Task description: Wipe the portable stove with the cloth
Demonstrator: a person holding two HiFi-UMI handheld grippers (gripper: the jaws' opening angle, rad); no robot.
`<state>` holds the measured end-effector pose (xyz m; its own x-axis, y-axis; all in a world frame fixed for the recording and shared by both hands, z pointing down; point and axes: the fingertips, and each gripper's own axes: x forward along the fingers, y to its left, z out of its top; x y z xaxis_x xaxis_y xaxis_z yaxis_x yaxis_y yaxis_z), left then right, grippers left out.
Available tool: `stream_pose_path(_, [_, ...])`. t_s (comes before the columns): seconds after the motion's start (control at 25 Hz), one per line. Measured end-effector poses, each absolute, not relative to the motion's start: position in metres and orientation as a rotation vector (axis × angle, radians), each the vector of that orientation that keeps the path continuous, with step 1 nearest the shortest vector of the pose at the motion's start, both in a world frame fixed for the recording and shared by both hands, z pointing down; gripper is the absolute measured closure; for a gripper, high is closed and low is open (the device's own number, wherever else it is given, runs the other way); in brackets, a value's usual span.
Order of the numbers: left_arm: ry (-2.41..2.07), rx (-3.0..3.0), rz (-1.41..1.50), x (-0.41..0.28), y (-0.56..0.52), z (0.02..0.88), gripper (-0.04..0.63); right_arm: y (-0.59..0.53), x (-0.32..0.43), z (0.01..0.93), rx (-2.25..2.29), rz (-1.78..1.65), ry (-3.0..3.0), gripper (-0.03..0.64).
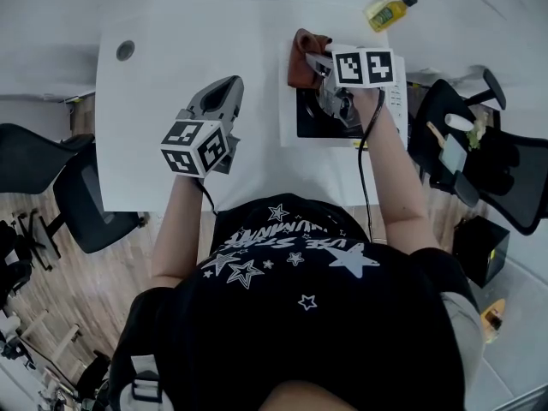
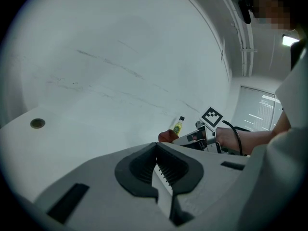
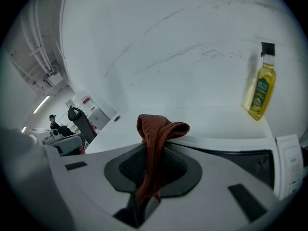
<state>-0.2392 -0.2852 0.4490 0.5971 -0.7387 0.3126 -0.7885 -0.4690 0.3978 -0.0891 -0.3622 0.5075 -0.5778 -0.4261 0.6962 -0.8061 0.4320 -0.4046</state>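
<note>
The portable stove [image 1: 342, 114], white with a black top, lies at the right of the white table [image 1: 154, 84]. A rust-brown cloth [image 1: 306, 56] hangs bunched over the stove's far left corner, and my right gripper [image 1: 315, 62] is shut on it. In the right gripper view the cloth [image 3: 156, 138] stands up from between the jaws of the right gripper [image 3: 153, 160], above the stove [image 3: 250, 160]. My left gripper [image 1: 226, 88] hovers over bare table left of the stove, shut and holding nothing. The left gripper view shows the left gripper [image 2: 157, 161], the cloth [image 2: 166, 136] and the right gripper [image 2: 196, 136].
A yellow oil bottle [image 1: 390, 10] stands on the table behind the stove, also seen as the oil bottle [image 3: 261, 86]. A round cable hole [image 1: 125, 50] is at the table's far left. Black chairs stand at the left [image 1: 81, 204] and right [image 1: 479, 144].
</note>
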Motion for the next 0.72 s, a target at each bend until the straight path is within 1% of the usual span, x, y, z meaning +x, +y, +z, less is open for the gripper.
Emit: stream_pose_path(0.72, [-1.234, 2.326, 0.183, -0.176, -0.280, 0.438, 0.588, -0.355, -0.005, 0.507, 1.081, 1.066, -2.195, 0.549])
